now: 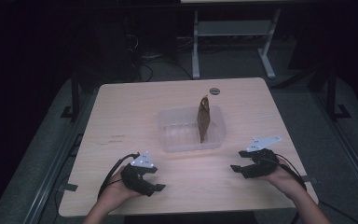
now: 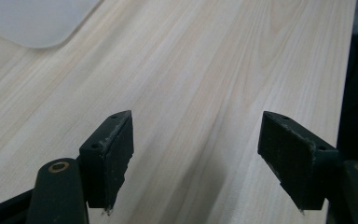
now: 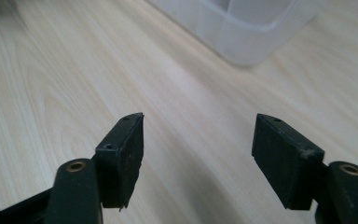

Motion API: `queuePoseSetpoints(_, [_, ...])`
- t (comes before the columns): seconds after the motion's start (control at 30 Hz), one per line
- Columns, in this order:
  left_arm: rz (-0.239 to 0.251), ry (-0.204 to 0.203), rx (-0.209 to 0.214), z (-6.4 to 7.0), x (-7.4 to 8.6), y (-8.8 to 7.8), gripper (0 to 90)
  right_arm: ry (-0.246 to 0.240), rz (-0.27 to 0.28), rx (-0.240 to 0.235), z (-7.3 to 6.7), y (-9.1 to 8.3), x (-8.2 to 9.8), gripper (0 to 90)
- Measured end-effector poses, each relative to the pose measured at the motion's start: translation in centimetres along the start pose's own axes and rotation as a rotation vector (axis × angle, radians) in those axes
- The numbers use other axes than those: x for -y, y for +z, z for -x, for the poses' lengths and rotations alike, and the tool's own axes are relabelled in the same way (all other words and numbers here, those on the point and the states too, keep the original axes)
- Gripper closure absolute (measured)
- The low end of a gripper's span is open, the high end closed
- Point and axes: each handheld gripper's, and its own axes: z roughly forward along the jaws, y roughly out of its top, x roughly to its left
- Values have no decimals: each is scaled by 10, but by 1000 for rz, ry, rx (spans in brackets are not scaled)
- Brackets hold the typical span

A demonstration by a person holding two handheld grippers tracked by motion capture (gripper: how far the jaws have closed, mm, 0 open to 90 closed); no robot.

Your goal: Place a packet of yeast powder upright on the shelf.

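Grippers sit low at the near edge and we see both spread wide, nothing between the jaws: left gripper, right gripper. Mid-table, well apart from both, a brown pouch stands upright in the clear tub.

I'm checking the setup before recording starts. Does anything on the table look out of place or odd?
One thing: the brown pouch stands on edge in the clear plastic tray, upright rather than lying flat, so it might tip. A small dark round thing lies alone near the far edge. Both hand-held grippers are open, nothing spilled.
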Motion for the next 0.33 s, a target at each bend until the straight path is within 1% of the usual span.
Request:
queuePoseSetpoints(0.03, [-2,7,1,0,0,0,263,-4,-19,-7,0,1,1,321])
queuePoseSetpoints(0.07, [-1,10,2,0,0,1,263,-12,-21,-2,0,2,2,321])
queuePoseSetpoints(0.13, [-2,11,5,0,0,2,262,-7,-13,0,0,3,1,311])
queuePoseSetpoints(0.17, [-3,0,7,0,0,2,262,-7,-13,0,0,3,1,311])
queuePoseSetpoints(0.2, [-5,2,7,0,0,3,262,-5,-14,2,0,3,2,307])
queuePoseSetpoints(0.27, [-13,24,4,-1,1,4,262,-4,-14,7,1,3,3,297])
queuePoseSetpoints(0.3, [-18,11,9,0,1,5,262,-7,-14,10,1,4,4,292])
queuePoseSetpoints(0.33, [-17,9,7,0,1,6,262,-1,-20,16,2,5,5,286])
